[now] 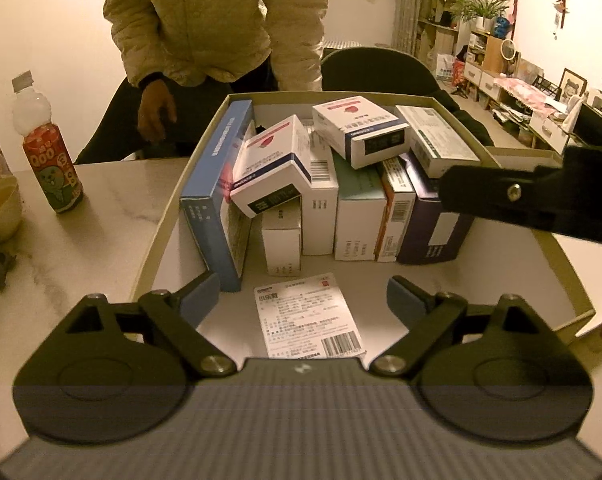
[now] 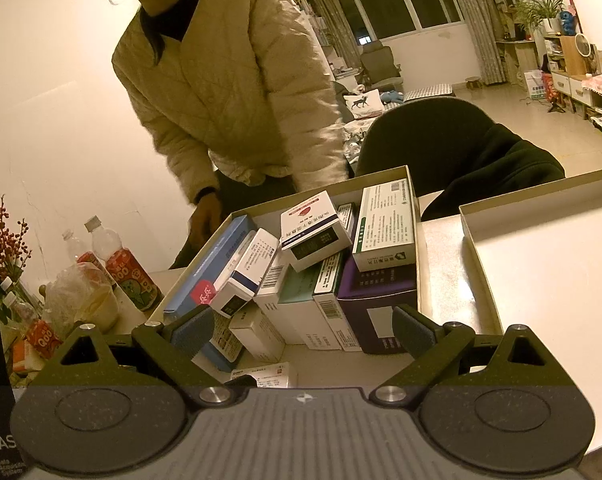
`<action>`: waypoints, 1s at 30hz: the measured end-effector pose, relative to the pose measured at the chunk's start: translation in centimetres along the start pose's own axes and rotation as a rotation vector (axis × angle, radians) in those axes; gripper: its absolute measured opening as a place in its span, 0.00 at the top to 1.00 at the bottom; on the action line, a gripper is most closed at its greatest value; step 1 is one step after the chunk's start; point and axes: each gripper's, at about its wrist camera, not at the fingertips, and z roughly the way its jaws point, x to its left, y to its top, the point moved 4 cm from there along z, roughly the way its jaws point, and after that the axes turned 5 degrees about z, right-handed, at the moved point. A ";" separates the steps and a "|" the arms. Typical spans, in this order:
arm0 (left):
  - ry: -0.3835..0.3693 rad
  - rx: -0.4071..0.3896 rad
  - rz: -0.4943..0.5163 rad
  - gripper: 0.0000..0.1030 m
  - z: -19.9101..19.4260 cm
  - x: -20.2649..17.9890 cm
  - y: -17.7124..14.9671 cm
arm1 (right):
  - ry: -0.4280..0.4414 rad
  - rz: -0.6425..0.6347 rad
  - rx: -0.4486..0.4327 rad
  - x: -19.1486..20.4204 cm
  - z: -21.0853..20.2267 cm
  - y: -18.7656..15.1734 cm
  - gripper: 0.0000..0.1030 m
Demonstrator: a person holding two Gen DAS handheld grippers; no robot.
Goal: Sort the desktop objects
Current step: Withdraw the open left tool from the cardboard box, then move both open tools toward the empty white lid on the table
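The marble table [image 1: 81,216] carries it all, and on it sits the big open cardboard box [image 1: 169,216], packed at its far end with medicine cartons, most standing on edge, two lying tilted on top. Beside it, the empty box lid [image 2: 549,280]. A person in a quilted jacket [image 2: 229,92] stands behind (hands off, watching). Now the flat white packet [image 1: 309,316], lying label-up on the box floor, long axis running away from the camera and skewed slightly left, barcode end nearest. The left gripper [image 1: 303,300] hangs right over it, jaws spread wide, gripping nothing. The right gripper [image 2: 303,330] waits nearby, also wide open and empty. My advice: leave the packet flat, withdraw straight, without nudging the leaning blue carton [image 1: 217,200].
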 end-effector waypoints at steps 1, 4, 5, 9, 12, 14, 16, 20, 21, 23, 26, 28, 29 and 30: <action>0.000 -0.001 0.000 0.09 -0.1 0.0 0.0 | 0.001 0.000 -0.001 0.0 -0.1 0.0 0.06; 0.001 -0.005 -0.002 0.08 -0.3 -0.1 -0.1 | 0.003 -0.005 -0.005 0.2 -0.3 -0.1 0.06; 0.001 -0.008 -0.002 0.08 -0.4 -0.1 -0.1 | 0.003 -0.005 -0.007 0.2 -0.5 -0.1 0.06; -0.001 -0.024 -0.009 0.06 -1.0 -0.5 0.0 | 0.002 -0.007 -0.016 0.1 -1.1 -0.1 0.06; -0.005 -0.033 -0.009 0.06 -1.4 -1.0 0.1 | -0.002 -0.012 -0.025 -0.1 -1.8 0.0 0.06; -0.007 -0.039 -0.007 0.05 -1.6 -1.4 0.2 | -0.007 -0.012 -0.034 -0.3 -2.4 0.0 0.06; -0.010 -0.046 -0.007 0.05 -1.8 -1.8 0.2 | -0.012 -0.007 -0.042 -0.7 -3.0 0.1 0.06; -0.020 -0.063 -0.010 0.03 -2.4 -2.8 0.4 | -0.021 -0.003 -0.053 -1.5 -4.0 0.2 0.06; -0.024 -0.069 -0.008 0.03 -2.5 -3.1 0.5 | -0.024 -0.004 -0.054 -1.7 -4.3 0.2 0.06; -0.033 -0.080 -0.004 0.03 -2.9 -3.7 0.7 | -0.030 -0.005 -0.058 -2.0 -4.7 0.1 0.06; -0.050 -0.098 0.006 0.03 -3.4 -4.9 1.0 | -0.041 0.000 -0.067 -2.8 -5.5 0.2 0.06; -0.065 -0.109 0.016 0.02 -3.6 -5.8 1.2 | -0.053 0.005 -0.073 -3.4 -6.0 0.2 0.06; -0.074 -0.114 0.023 0.02 -3.7 -6.3 1.4 | -0.060 0.008 -0.076 -3.8 -6.2 0.2 0.06; -0.084 -0.120 0.032 0.02 -3.8 -6.9 1.6 | -0.068 0.011 -0.078 -4.1 -6.4 0.2 0.06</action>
